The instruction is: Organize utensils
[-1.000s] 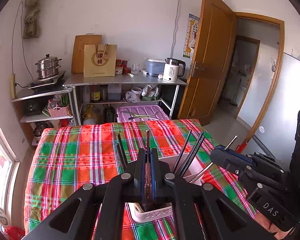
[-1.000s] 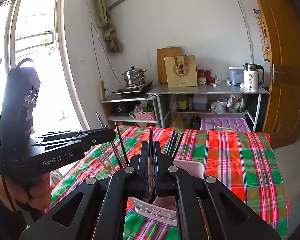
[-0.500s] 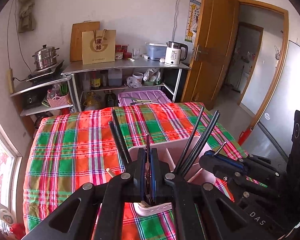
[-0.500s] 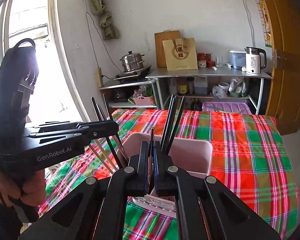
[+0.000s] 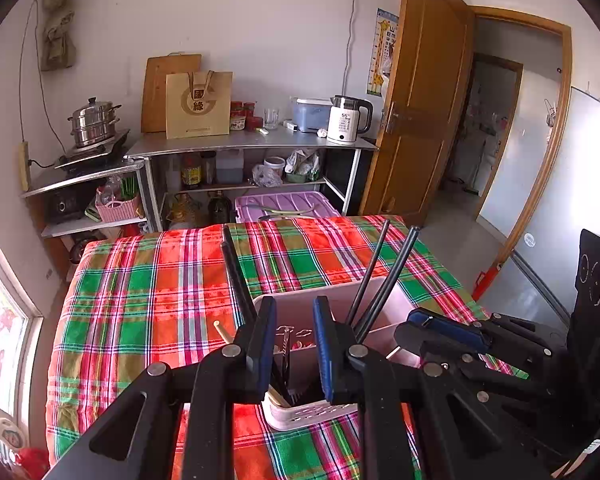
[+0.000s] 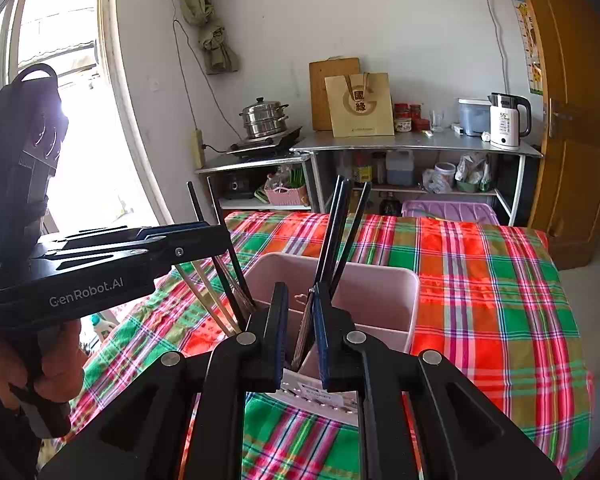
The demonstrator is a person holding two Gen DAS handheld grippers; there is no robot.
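Note:
A pink utensil holder [image 5: 380, 300] [image 6: 380, 296] stands on the plaid tablecloth [image 5: 148, 300]. Black chopsticks [image 5: 384, 276] [image 6: 340, 232] lean in its compartments, with wooden ones [image 6: 208, 300] on the left side. My left gripper [image 5: 294, 312] is open right above the holder's near compartment, and a thin utensil [image 5: 286, 350] stands loose between its fingers. My right gripper [image 6: 300, 300] is open over the holder too, and a dark utensil [image 6: 306, 320] stands loose between its fingers in the holder. The right gripper also shows in the left wrist view [image 5: 440, 328], and the left one in the right wrist view [image 6: 140, 248].
A steel shelf [image 5: 240, 144] with a kettle [image 5: 346, 120], paper bag [image 5: 198, 104] and steamer pot [image 5: 94, 120] stands against the far wall. A purple bin [image 5: 284, 206] sits behind the table. A wooden door [image 5: 424, 120] stands open at the right. A window [image 6: 60, 120] is at the left.
Both grippers came down over the pink holder and opened, letting go of the utensils they held; these now stand in the holder.

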